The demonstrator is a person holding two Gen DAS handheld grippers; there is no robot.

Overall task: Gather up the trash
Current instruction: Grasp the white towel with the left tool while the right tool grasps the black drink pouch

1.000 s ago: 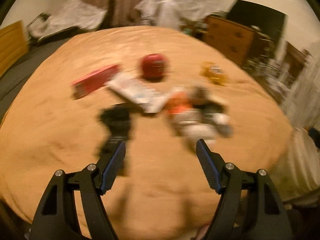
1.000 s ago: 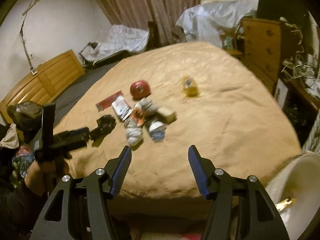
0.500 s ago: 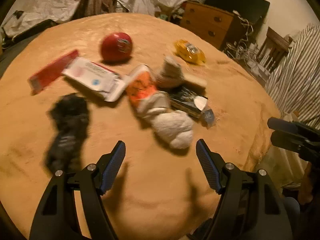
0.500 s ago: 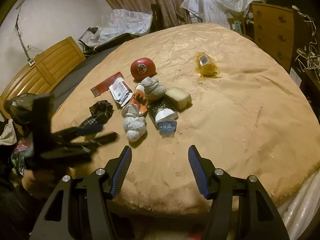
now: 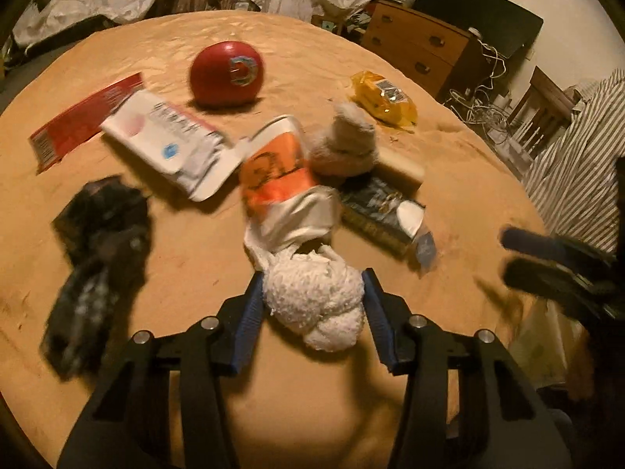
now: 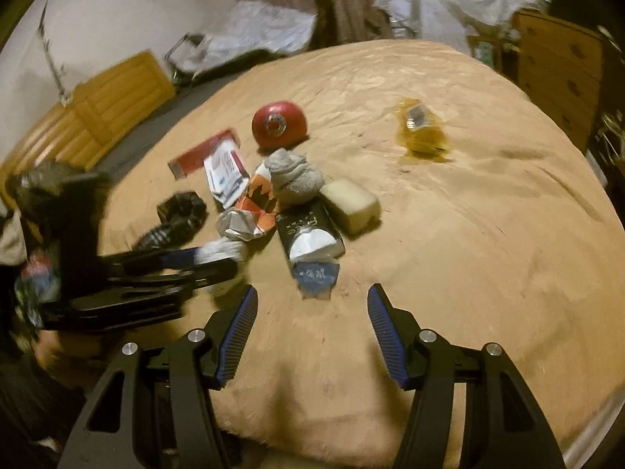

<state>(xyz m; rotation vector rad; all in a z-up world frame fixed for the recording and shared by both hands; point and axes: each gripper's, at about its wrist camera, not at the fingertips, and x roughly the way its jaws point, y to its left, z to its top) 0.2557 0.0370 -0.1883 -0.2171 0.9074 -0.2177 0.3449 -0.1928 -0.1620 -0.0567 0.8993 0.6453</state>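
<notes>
A pile of litter lies on a tan bedspread point(image 5: 195, 258). My left gripper point(image 5: 312, 293) is open, its jaws on either side of a white balled sock point(image 5: 316, 297); it also shows at the left of the right wrist view point(image 6: 203, 260). Behind the sock are a crumpled orange and white carton point(image 5: 281, 179), a grey sock point(image 5: 343, 144), a dark box point(image 5: 375, 211), a white packet point(image 5: 172, 144), a red ball point(image 5: 226, 74) and a yellow wrapper point(image 5: 384, 97). My right gripper point(image 6: 312, 301) is open and empty, just short of the dark box point(image 6: 308, 230).
A black sock point(image 5: 97, 254) lies to the left and a red card point(image 5: 86, 117) behind it. A pale block point(image 6: 351, 203) sits beside the dark box. A wooden dresser point(image 5: 418, 47) stands beyond the bed's right edge, a wooden headboard point(image 6: 97, 117) to its left.
My left gripper has moved forward over the bed until its open jaws flank the white sock. My right gripper has come closer to the pile.
</notes>
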